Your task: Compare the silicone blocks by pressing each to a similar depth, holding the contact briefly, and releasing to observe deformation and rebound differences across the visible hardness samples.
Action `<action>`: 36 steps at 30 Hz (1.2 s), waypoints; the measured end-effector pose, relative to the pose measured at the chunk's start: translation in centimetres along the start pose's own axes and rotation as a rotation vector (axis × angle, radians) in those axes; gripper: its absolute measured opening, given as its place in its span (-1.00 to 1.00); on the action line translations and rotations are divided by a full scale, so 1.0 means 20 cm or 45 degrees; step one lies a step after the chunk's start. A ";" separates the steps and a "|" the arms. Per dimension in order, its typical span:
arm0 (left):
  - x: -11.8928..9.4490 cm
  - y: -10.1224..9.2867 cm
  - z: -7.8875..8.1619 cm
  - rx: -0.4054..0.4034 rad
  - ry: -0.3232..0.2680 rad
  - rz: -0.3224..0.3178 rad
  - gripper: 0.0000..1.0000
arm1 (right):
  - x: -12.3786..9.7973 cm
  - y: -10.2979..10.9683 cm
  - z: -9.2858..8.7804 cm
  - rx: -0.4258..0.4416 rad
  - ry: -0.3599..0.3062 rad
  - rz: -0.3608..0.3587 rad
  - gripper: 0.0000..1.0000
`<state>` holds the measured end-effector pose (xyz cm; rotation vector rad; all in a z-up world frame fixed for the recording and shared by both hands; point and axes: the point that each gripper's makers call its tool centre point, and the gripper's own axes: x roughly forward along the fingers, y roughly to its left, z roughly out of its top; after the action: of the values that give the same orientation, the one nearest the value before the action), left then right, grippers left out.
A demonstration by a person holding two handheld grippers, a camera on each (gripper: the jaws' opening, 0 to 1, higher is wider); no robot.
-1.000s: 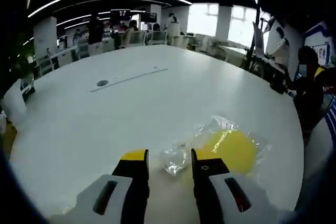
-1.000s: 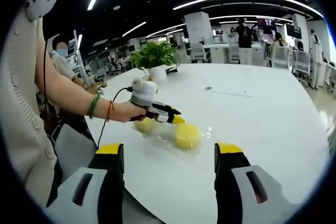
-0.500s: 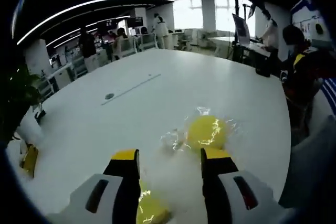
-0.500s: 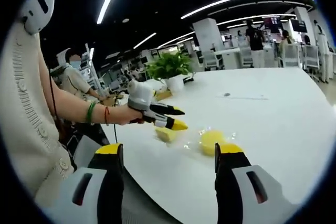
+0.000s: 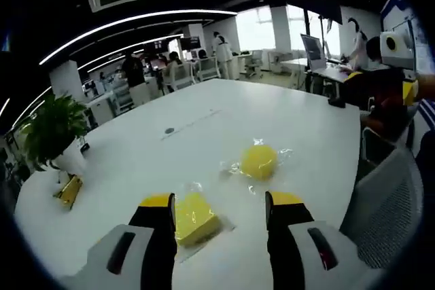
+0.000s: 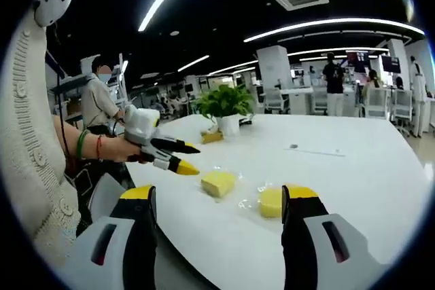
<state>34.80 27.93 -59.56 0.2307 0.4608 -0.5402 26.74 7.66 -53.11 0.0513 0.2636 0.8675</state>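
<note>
Two yellow silicone blocks in clear bags lie on the white table (image 5: 204, 120). The square block (image 5: 194, 216) sits just ahead of my left gripper (image 5: 221, 202), low between its open jaws but apart from them. The round block (image 5: 258, 161) lies farther out to the right. In the right gripper view the square block (image 6: 219, 183) and round block (image 6: 270, 202) rest near the table's edge. The left gripper (image 6: 178, 157), held by a hand, hovers open to the left of them, above the table. My right gripper (image 6: 219, 195) is open and holds nothing.
A potted plant (image 5: 54, 127) and a small gold object (image 5: 68, 190) stand at the table's left end. A grey mesh chair (image 5: 384, 202) is at the right edge. The plant (image 6: 224, 103) also stands behind the blocks. People and desks fill the room beyond.
The left gripper has drawn back and up from the bagged blocks, so both now lie ahead of it. The right gripper view has shifted slightly; its jaws stay open.
</note>
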 end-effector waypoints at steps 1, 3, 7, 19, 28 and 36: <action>-0.05 0.02 -0.02 -0.031 0.002 0.026 0.11 | -0.01 0.01 -0.01 -0.003 0.002 0.004 0.44; -0.14 0.04 -0.02 -0.044 -0.036 0.058 0.13 | -0.03 0.00 -0.03 0.023 0.018 -0.007 0.47; -0.29 0.04 -0.05 -0.147 -0.051 0.091 0.20 | -0.06 -0.03 -0.03 0.063 -0.006 -0.044 0.44; -0.50 -0.05 0.01 -0.230 -0.240 0.029 0.36 | -0.07 0.00 -0.05 -0.121 0.087 0.024 0.36; -0.55 0.03 0.01 -0.261 -0.283 0.072 0.39 | -0.02 0.07 -0.07 -0.107 0.076 0.058 0.39; -0.57 0.06 -0.02 -0.290 -0.277 0.091 0.36 | -0.02 0.00 -0.05 -0.045 0.073 0.004 0.43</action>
<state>26.68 34.07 -54.33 -0.0299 0.2977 -0.4330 26.23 7.36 -54.02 -0.0057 0.3020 0.8770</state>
